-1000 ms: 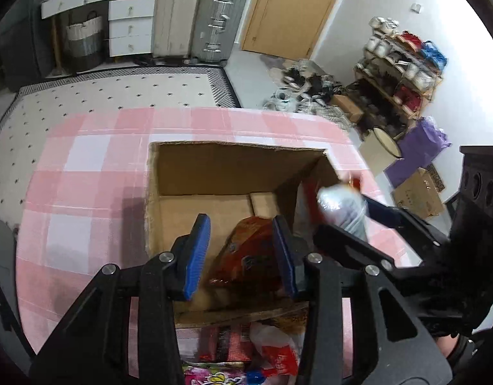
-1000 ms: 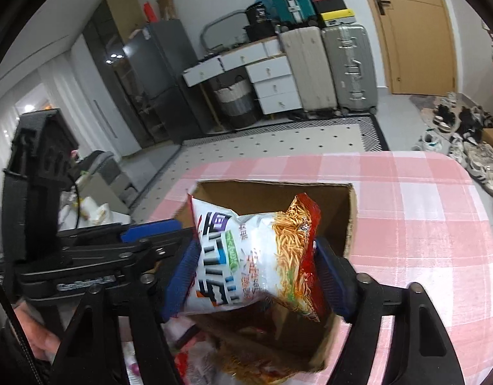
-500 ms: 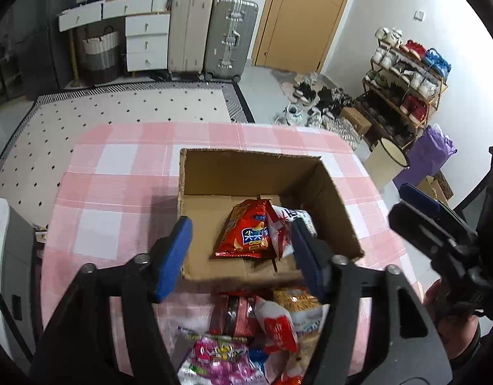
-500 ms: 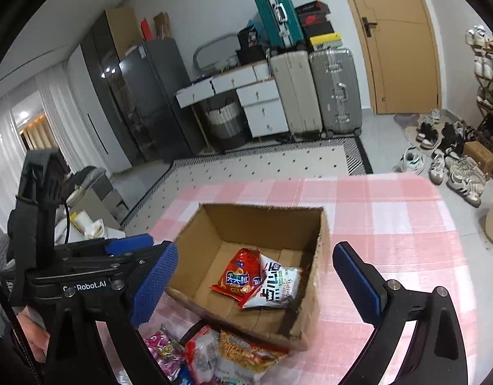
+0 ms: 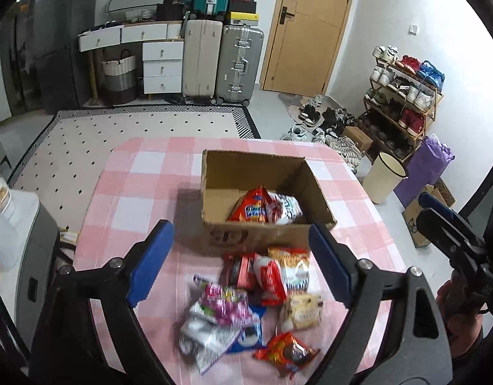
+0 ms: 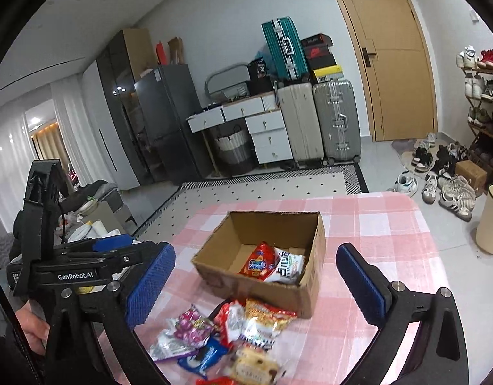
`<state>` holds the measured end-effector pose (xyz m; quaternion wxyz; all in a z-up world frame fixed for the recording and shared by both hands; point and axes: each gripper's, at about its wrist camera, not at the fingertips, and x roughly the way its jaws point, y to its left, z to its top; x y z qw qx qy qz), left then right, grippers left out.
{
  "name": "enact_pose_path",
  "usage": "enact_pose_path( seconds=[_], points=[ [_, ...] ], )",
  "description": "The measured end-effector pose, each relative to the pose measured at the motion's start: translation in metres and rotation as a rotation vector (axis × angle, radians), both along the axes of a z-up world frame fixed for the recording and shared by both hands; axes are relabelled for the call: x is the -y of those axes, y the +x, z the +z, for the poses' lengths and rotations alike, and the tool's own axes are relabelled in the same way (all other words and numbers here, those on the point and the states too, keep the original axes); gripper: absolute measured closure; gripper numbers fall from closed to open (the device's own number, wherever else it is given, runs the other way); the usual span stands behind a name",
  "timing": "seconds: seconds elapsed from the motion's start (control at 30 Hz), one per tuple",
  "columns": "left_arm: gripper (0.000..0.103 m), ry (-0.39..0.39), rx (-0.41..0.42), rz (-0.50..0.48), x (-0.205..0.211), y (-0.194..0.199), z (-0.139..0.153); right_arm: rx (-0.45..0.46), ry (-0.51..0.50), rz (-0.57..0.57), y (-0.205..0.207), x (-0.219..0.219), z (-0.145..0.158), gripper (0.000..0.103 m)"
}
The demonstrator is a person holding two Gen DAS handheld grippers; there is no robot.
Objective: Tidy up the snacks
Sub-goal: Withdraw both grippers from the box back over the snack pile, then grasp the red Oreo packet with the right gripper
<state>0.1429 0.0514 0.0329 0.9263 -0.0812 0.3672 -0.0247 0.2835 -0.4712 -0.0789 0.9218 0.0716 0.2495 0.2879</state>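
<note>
An open cardboard box (image 5: pixel 272 234) (image 6: pixel 214 266) stands on the pink checked table. Inside lie a red snack bag (image 5: pixel 251 210) (image 6: pixel 257 261) and a white noodle bag (image 5: pixel 286 208) (image 6: pixel 288 266). A pile of loose snack packets (image 5: pixel 256 298) (image 6: pixel 233 333) lies on the table in front of the box. My left gripper (image 5: pixel 240 256) is open and empty, raised above the pile. My right gripper (image 6: pixel 256 284) is open and empty, held above the box's near side; it also shows in the left wrist view (image 5: pixel 445 221).
The table's right edge (image 6: pixel 432 256) drops to the floor, where a cream bin (image 5: pixel 386 176) and shoes stand. A grey unit (image 5: pixel 25 256) sits off the table's left side. Suitcases and drawers line the far wall.
The right gripper let the white noodle bag go into the box beside the red bag. Both grippers opened wide and pulled up and back from the box, so the loose pile now shows.
</note>
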Motion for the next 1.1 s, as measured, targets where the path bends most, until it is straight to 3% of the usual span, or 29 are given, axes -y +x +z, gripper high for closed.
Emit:
enact_pose_path(
  seconds=[0.07, 0.13, 0.17, 0.5, 0.7, 1.1],
  points=[
    [0.014, -0.002, 0.007, 0.01, -0.002, -0.017, 0.003, 0.001, -0.004, 0.002, -0.012, 0.002, 0.0, 0.001],
    [0.002, -0.004, 0.018, 0.021, -0.006, -0.035, 0.006, 0.01, -0.007, 0.001, -0.029, 0.007, -0.002, 0.001],
    [0.001, 0.0, 0.026, 0.031, -0.007, -0.044, 0.007, 0.013, -0.008, 0.001, -0.038, 0.009, -0.003, 0.001],
    [0.001, -0.031, 0.068, 0.064, -0.013, -0.129, -0.004, 0.036, -0.02, 0.025, -0.101, 0.013, -0.016, 0.001],
    [0.001, 0.021, 0.094, 0.063, -0.003, -0.164, -0.016, 0.005, -0.027, 0.044, -0.127, 0.007, -0.042, 0.001],
    [0.001, 0.047, 0.087, 0.08, 0.003, -0.182, -0.047, -0.029, -0.057, 0.076, -0.146, -0.009, -0.071, 0.001]
  ],
)
